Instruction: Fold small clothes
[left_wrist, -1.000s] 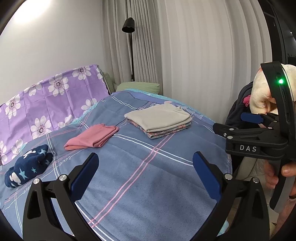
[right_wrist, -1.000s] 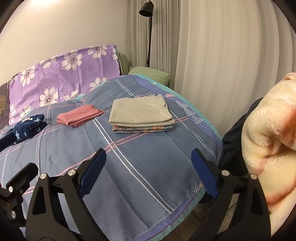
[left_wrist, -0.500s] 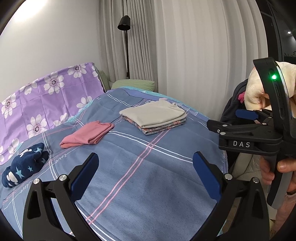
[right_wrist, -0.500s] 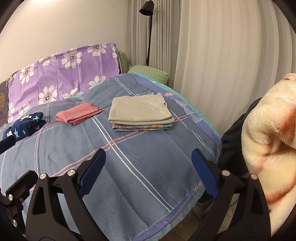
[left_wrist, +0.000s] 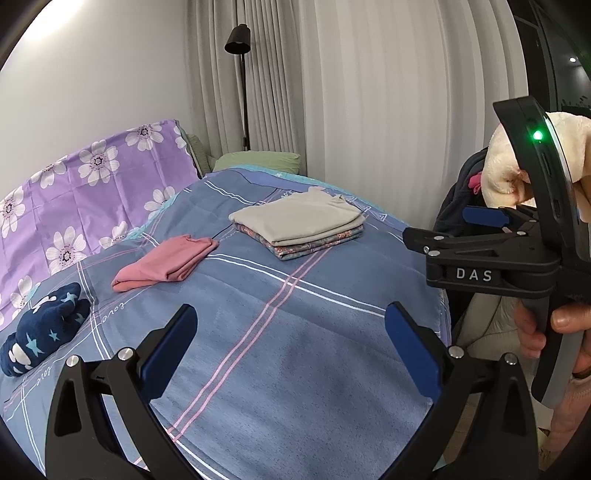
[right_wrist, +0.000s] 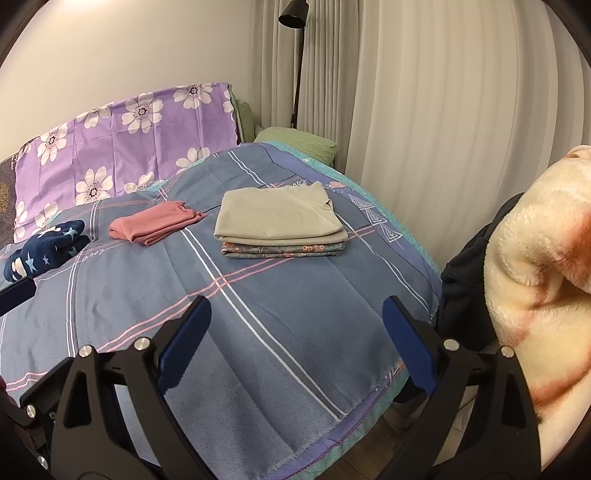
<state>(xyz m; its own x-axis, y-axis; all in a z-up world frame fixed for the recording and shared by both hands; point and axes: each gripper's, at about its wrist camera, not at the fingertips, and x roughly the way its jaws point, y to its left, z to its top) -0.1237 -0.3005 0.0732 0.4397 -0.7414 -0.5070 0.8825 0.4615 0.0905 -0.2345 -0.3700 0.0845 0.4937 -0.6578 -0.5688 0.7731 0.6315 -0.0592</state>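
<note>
On the blue checked bedspread (left_wrist: 288, 354) lies a folded stack (left_wrist: 299, 227), a beige garment on top of floral ones; the stack (right_wrist: 280, 225) also shows in the right wrist view. A folded pink garment (left_wrist: 166, 264) (right_wrist: 155, 223) rests left of it. Further left sits a navy star-print bundle (left_wrist: 42, 332) (right_wrist: 46, 251). My left gripper (left_wrist: 290, 343) hangs open above the near part of the bed, empty. My right gripper (right_wrist: 295, 339) is open and empty too, near the bed's right corner. In the left wrist view the right gripper's body (left_wrist: 491, 254) shows at the right, held by a hand (left_wrist: 565, 332).
A purple flowered sheet (right_wrist: 122, 136) covers the head end, with a green pillow (right_wrist: 299, 144) beside it. A black floor lamp (left_wrist: 240, 77) stands before pale curtains (right_wrist: 443, 129). A cream fluffy blanket (right_wrist: 535, 280) and dark clothing (right_wrist: 465, 280) pile up right of the bed.
Both views have drifted slightly, the clothes sitting a little further left and lower in frame. The clothes themselves have not moved and both grippers stay open.
</note>
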